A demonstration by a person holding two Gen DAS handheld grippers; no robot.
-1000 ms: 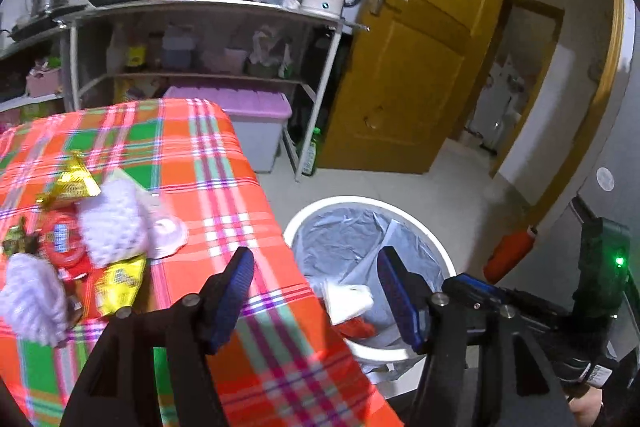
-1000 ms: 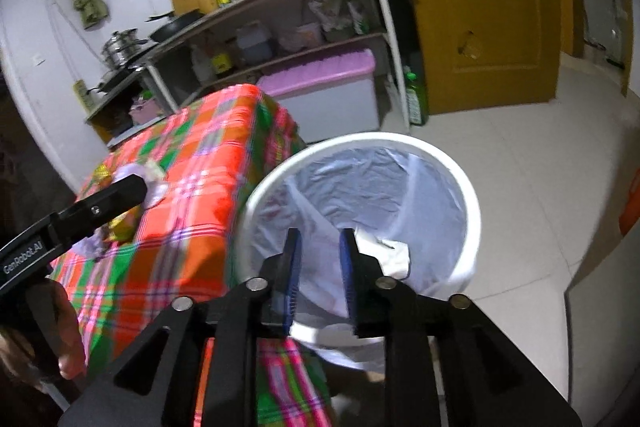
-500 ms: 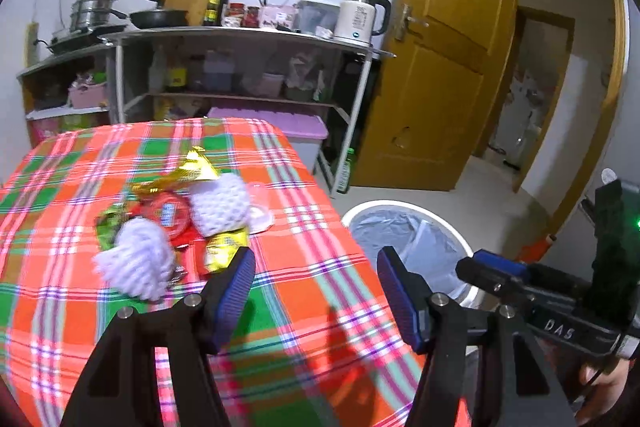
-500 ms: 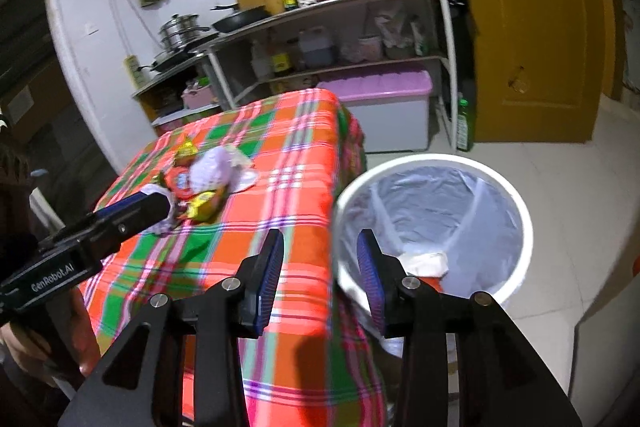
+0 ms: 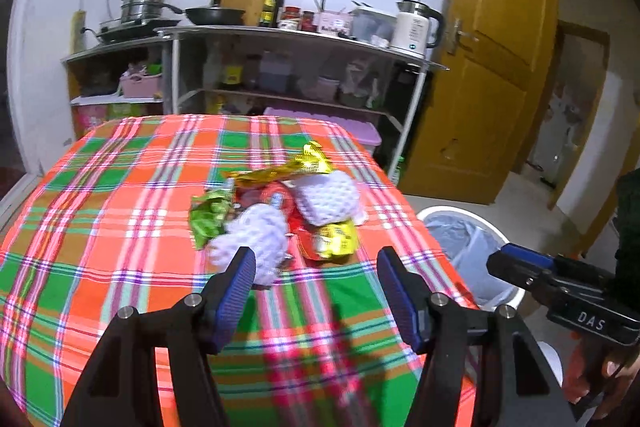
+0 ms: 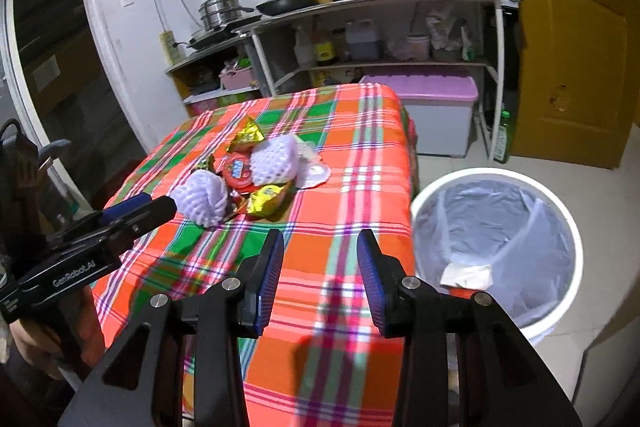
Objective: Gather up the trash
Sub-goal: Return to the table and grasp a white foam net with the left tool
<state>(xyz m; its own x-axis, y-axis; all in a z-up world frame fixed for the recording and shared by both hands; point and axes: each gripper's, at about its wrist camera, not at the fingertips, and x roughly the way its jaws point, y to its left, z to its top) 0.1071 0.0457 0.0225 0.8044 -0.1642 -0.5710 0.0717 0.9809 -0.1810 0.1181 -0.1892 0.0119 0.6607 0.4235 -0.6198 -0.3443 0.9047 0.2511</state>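
Observation:
A pile of trash lies on the plaid tablecloth [image 5: 100,227]: two white foam fruit nets [image 5: 256,239] [image 5: 326,199], a gold wrapper [image 5: 288,169], a green wrapper [image 5: 210,215], a red lid [image 6: 237,169] and a yellow packet [image 5: 334,237]. My left gripper [image 5: 316,291] is open and empty, just short of the near foam net. My right gripper [image 6: 320,275] is open and empty above the table's near right edge. The white bin [image 6: 496,251] with a clear liner stands on the floor right of the table, with white paper [image 6: 466,275] inside.
A metal shelf unit [image 5: 296,67] with pots, bottles and a kettle [image 5: 416,27] stands behind the table. A purple-lidded storage box [image 6: 432,107] sits under it. A yellow door [image 5: 492,67] is at the right. A green bottle [image 6: 502,137] stands on the floor.
Both grippers have swung from over the bin back to the table, toward the trash pile. The right gripper's jaws have opened wider. The left stays open.

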